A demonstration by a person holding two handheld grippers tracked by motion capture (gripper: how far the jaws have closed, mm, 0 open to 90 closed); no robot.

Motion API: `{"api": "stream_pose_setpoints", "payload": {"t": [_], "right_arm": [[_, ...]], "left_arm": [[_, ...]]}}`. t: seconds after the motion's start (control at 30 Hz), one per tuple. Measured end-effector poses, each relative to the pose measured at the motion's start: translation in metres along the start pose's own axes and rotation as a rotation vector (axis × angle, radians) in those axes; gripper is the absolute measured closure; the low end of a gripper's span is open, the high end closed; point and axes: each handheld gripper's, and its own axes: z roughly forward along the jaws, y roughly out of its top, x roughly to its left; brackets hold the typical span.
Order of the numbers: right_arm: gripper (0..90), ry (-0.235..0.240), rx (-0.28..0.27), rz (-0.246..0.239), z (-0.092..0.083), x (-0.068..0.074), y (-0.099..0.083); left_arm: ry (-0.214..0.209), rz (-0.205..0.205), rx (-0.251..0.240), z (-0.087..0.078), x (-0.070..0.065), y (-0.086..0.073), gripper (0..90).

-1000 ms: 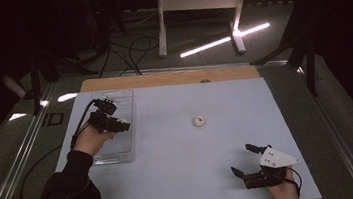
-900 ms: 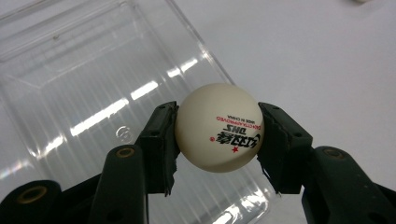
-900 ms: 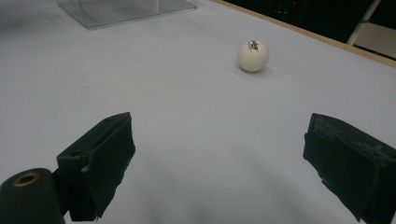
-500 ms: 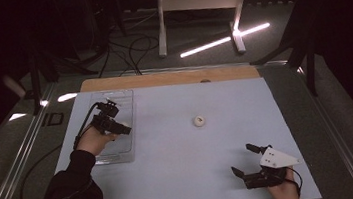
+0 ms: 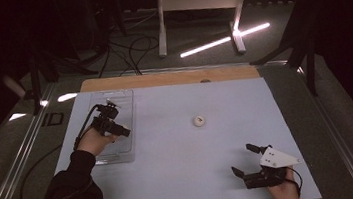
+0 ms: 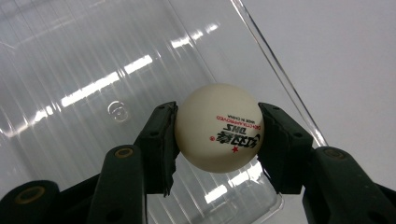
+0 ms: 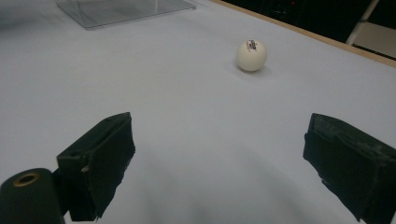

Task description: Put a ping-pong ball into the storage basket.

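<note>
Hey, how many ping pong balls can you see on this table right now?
2. One ball sits between the left gripper's fingers above the clear tray; the other ball lies loose mid-table, ahead of the right gripper.

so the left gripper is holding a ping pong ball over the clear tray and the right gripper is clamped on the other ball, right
Not quite. The right gripper holds nothing: the right gripper view shows its jaws wide apart, with the other ball lying apart from them on the table. The rest stands: the left gripper holds a ping pong ball over the clear tray.
</note>
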Motion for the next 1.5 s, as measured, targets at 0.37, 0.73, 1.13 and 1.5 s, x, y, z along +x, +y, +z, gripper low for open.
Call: {"api": "stream_pose_setpoints", "payload": {"t": [0.37, 0.73, 1.13, 1.5], "right_arm": [[8.6, 0.000, 0.001, 0.001, 0.000, 0.000, 0.000], [8.6, -0.001, 0.003, 0.000, 0.001, 0.000, 0.000], [8.6, 0.002, 0.004, 0.002, 0.001, 0.000, 0.000], [8.6, -0.001, 0.003, 0.000, 0.000, 0.001, 0.000]], "left_arm": [[0.024, -0.054, -0.047, -0.016, 0.001, 0.002, 25.5], [-0.049, -0.008, -0.086, -0.030, -0.007, 0.004, 0.7], [-0.118, 0.096, -0.139, -0.030, -0.024, 0.001, 0.5], [-0.137, 0.146, -0.155, -0.036, -0.041, 0.005, 0.5]]}}
